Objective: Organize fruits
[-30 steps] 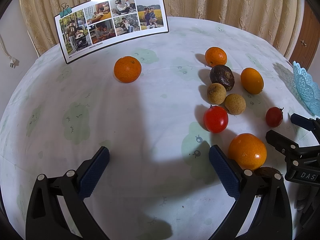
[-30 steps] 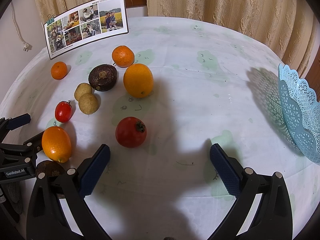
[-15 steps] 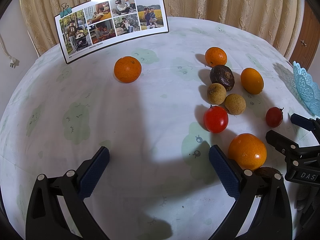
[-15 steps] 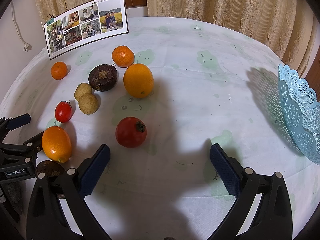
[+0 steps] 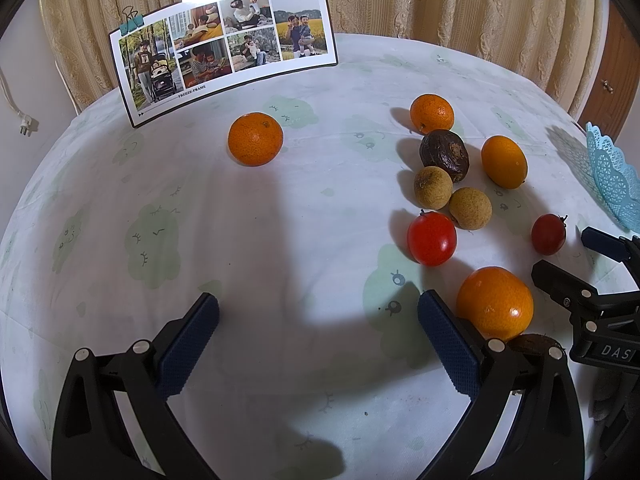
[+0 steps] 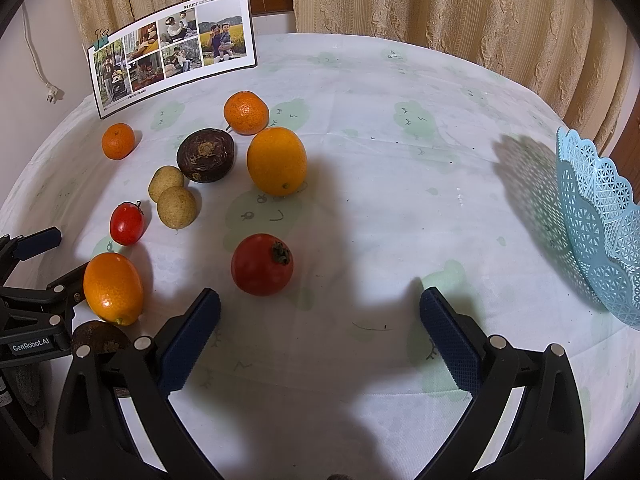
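Note:
Several fruits lie on the round table (image 6: pixel 400 184). A red tomato (image 6: pixel 262 265) sits just ahead of my right gripper (image 6: pixel 319 336), which is open and holds nothing. A large orange (image 6: pixel 277 161), a dark passion fruit (image 6: pixel 206 155), two brown longans (image 6: pixel 176 207) and a tangerine (image 6: pixel 245 113) lie further left. The blue lace basket (image 6: pixel 600 224) stands at the right edge. My left gripper (image 5: pixel 318 340) is open above bare cloth. An orange (image 5: pixel 495 302) lies by its right finger, a small tomato (image 5: pixel 431 238) beyond, and a lone tangerine (image 5: pixel 255 139) far ahead.
A photo board (image 5: pixel 224 46) held by clips stands at the table's far left. Curtains hang behind the table. A dark brown fruit (image 6: pixel 98 336) lies between the two grippers, partly hidden. A second small tomato (image 5: pixel 548 234) is near the basket (image 5: pixel 612 180).

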A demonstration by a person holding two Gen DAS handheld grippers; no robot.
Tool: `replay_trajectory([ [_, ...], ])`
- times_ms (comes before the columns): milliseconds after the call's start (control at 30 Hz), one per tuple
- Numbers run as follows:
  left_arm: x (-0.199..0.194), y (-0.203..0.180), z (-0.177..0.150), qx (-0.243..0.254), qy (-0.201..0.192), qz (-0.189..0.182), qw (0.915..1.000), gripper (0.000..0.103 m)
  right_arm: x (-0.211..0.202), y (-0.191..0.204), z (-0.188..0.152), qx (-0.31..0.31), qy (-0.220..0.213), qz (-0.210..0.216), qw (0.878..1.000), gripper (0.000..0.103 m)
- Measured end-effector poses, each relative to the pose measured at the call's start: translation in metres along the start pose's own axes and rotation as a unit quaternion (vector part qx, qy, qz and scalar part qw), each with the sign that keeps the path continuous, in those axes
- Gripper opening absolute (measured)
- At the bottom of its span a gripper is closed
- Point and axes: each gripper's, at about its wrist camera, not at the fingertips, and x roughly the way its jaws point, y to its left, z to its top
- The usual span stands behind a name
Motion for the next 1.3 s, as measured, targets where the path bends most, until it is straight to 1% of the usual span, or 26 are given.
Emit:
replay_trajectory([
  [367, 0.000, 0.000, 0.000, 0.000, 0.000, 0.000, 1.0000, 0.098, 0.001, 0.001, 0.003, -0.010, 0.010, 0.005, 1.000, 0.101],
  [767, 0.000, 0.000, 0.000, 0.000, 0.000, 0.000, 1.0000, 0.098, 0.001, 0.001, 0.003, -0.010, 0.010, 0.005, 1.000, 0.101],
  [900, -0.001, 0.001, 0.000, 0.001, -0.001, -0.004, 1.0000, 0.098, 0.001, 0.001, 0.003, -0.010, 0.010, 0.005, 1.000, 0.101],
  [1000, -0.003, 0.004, 0.001, 0.006, -0.003, -0.017, 0.9998, 0.098, 0.000, 0.000, 0.002, -0.005, 0.007, 0.001, 1.000, 0.101],
  [1100, -0.009, 0.010, 0.002, 0.000, -0.021, -0.024, 0.9995, 0.098, -0.012, -0.002, -0.003, 0.009, -0.012, 0.004, 1.000, 0.101],
  [1200, -0.018, 0.020, 0.005, -0.011, -0.050, -0.017, 0.9985, 0.098, -0.025, -0.002, -0.012, 0.025, -0.032, 0.030, 0.999, 0.101],
  [1300, -0.023, 0.030, 0.009, -0.024, -0.062, -0.010, 0.9977, 0.098, -0.037, 0.008, -0.019, 0.023, -0.048, 0.054, 0.997, 0.101],
])
